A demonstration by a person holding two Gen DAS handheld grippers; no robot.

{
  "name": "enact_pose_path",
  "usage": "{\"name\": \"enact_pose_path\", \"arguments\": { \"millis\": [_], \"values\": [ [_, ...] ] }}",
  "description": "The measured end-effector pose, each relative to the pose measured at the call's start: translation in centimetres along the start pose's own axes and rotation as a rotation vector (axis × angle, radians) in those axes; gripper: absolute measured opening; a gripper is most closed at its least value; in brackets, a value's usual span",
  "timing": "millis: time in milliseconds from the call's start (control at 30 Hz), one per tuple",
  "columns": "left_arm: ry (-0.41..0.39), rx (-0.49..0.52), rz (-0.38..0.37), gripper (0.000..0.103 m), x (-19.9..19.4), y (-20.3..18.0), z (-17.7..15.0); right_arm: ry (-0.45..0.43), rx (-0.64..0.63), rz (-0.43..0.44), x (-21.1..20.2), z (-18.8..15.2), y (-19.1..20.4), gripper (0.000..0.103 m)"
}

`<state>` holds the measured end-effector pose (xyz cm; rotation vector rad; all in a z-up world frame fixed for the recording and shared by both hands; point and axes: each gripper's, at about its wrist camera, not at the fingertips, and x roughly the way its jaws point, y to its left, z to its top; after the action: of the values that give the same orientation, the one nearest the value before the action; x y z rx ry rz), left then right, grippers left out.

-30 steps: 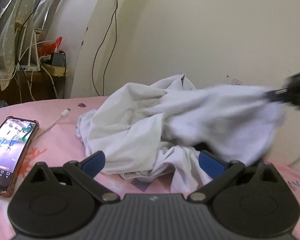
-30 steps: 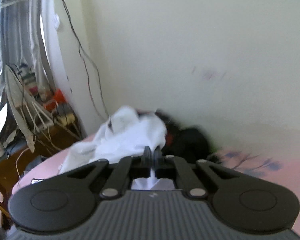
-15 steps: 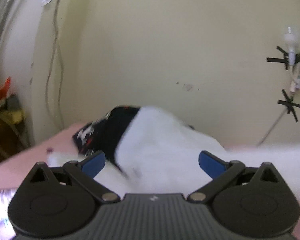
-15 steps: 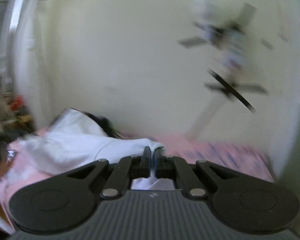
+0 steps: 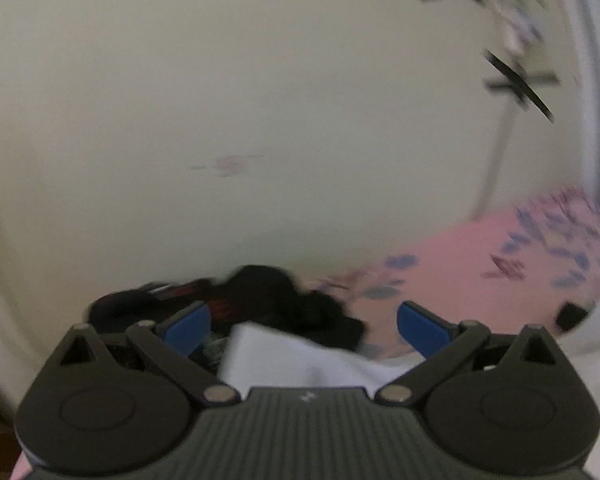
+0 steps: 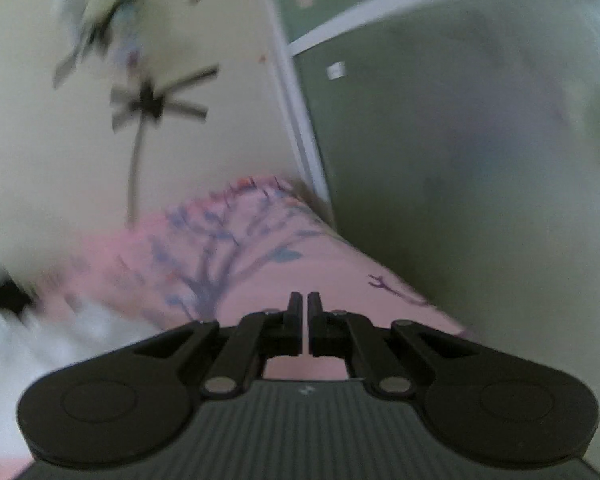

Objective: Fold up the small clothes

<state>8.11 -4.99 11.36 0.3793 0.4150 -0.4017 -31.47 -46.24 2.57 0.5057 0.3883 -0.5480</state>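
A white garment (image 5: 300,364) lies on the pink bed sheet (image 5: 460,256), its near part under my left gripper (image 5: 304,322), which is open with blue pads wide apart and empty. A black garment (image 5: 275,296) is heaped against the wall just beyond it. In the right wrist view the white garment (image 6: 39,340) is a blur at the lower left. My right gripper (image 6: 304,308) has its jaws nearly together; no cloth shows between them now. It hangs over the pink sheet (image 6: 239,248).
A cream wall (image 5: 259,100) stands close behind the bed, with black tape crosses and a cable (image 6: 151,104) on it. A green wall or door (image 6: 460,140) bounds the bed's right end. Both views are blurred by motion.
Both grippers have swung to the right along the bed. The white garment has been dragged rightward, uncovering the black garment. Cloth that showed between the right fingers is no longer seen there.
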Motion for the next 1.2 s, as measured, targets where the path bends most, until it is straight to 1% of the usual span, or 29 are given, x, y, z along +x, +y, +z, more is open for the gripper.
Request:
{"name": "enact_pose_path", "arguments": {
  "millis": [33, 100, 133, 167, 200, 233, 267, 300, 400, 433, 467, 500, 533, 567, 600, 667, 733, 833, 933, 967, 1067, 1133, 1200],
  "values": [
    [0.018, 0.033, -0.031, 0.103, 1.0, -1.2, 0.0, -0.006, 0.028, 0.043, -0.2, 0.1, -0.6, 0.000],
    [0.066, 0.102, -0.113, 0.103, 2.9, -3.5, -0.2, -0.006, -0.007, 0.087, -0.5, -0.1, -0.3, 0.000],
    [0.093, 0.143, -0.149, 0.103, 3.9, -4.7, -0.5, 0.004, -0.037, 0.104, -0.4, -0.1, 0.2, 0.020],
    [0.109, 0.179, -0.172, 0.103, 4.6, -5.7, -0.9, 0.020, -0.059, 0.128, -0.2, -0.3, 0.7, 0.055],
    [0.123, 0.209, -0.195, 0.103, 5.2, -6.6, -1.4, 0.032, -0.070, 0.133, -0.2, -0.6, 1.1, 0.071],
    [0.140, 0.230, -0.218, 0.103, 5.8, -7.4, -1.8, 0.029, -0.081, 0.150, -0.4, -1.1, 1.4, 0.076],
    [0.156, 0.239, -0.234, 0.103, 6.4, -8.0, -2.2, 0.029, -0.088, 0.181, 0.2, -1.3, 1.9, 0.076],
    [0.172, 0.241, -0.247, 0.103, 7.0, -8.5, -2.7, 0.049, -0.095, 0.204, 1.1, -1.5, 2.7, 0.076],
    [0.225, 0.245, -0.277, 0.102, 8.7, -9.9, -3.8, 0.093, -0.102, 0.241, 3.2, -2.1, 4.1, 0.076],
    [0.240, 0.251, -0.274, 0.101, 9.1, -10.3, -4.2, 0.103, -0.104, 0.257, 3.8, -2.2, 4.6, 0.076],
    [0.221, 0.236, -0.275, 0.095, 8.9, -10.2, -4.5, 0.111, -0.107, 0.276, 4.0, -2.0, 5.0, 0.076],
    [0.219, 0.227, -0.290, 0.067, 8.6, -9.9, -4.5, 0.121, -0.113, 0.301, 4.5, -2.0, 5.5, 0.076],
    [0.230, 0.209, -0.313, 0.032, 8.7, -9.8, -4.4, 0.135, -0.126, 0.325, 5.1, -1.9, 6.1, 0.076],
    [0.247, 0.186, -0.330, 0.013, 8.6, -9.6, -4.2, 0.149, -0.146, 0.341, 5.5, -1.9, 6.7, 0.076],
    [0.251, 0.166, -0.332, 0.007, 8.2, -9.4, -4.2, 0.166, -0.172, 0.355, 6.2, -2.0, 7.4, 0.076],
    [0.189, 0.151, -0.304, 0.007, 6.7, -9.1, -4.1, 0.200, -0.227, 0.381, 7.4, -2.3, 8.8, 0.076],
    [0.102, 0.117, -0.293, 0.007, 4.3, -8.3, -3.8, 0.219, -0.265, 0.386, 8.4, -2.5, 10.1, 0.076],
    [-0.047, 0.043, -0.292, 0.007, -1.2, -6.1, -3.0, 0.201, -0.281, 0.421, 8.9, -2.1, 11.4, 0.076],
    [-0.194, 0.035, -0.249, 0.007, -7.0, -4.5, -3.0, 0.182, -0.294, 0.484, 9.2, -1.5, 13.0, 0.076],
    [-0.228, 0.039, -0.228, 0.007, -8.6, -4.1, -3.2, 0.182, -0.311, 0.497, 9.4, -1.5, 13.7, 0.076],
    [-0.288, 0.031, -0.186, 0.007, -12.8, -3.1, -4.4, 0.216, -0.365, 0.548, 10.0, -2.0, 15.7, 0.076],
    [-0.304, 0.016, -0.180, 0.007, -15.2, -2.7, -6.1, 0.252, -0.412, 0.600, 9.7, -2.9, 17.1, 0.076],
    [-0.302, 0.002, -0.179, 0.007, -17.1, -2.6, -8.4, 0.277, -0.487, 0.651, 8.8, -4.3, 18.4, 0.076]
  ]
}}
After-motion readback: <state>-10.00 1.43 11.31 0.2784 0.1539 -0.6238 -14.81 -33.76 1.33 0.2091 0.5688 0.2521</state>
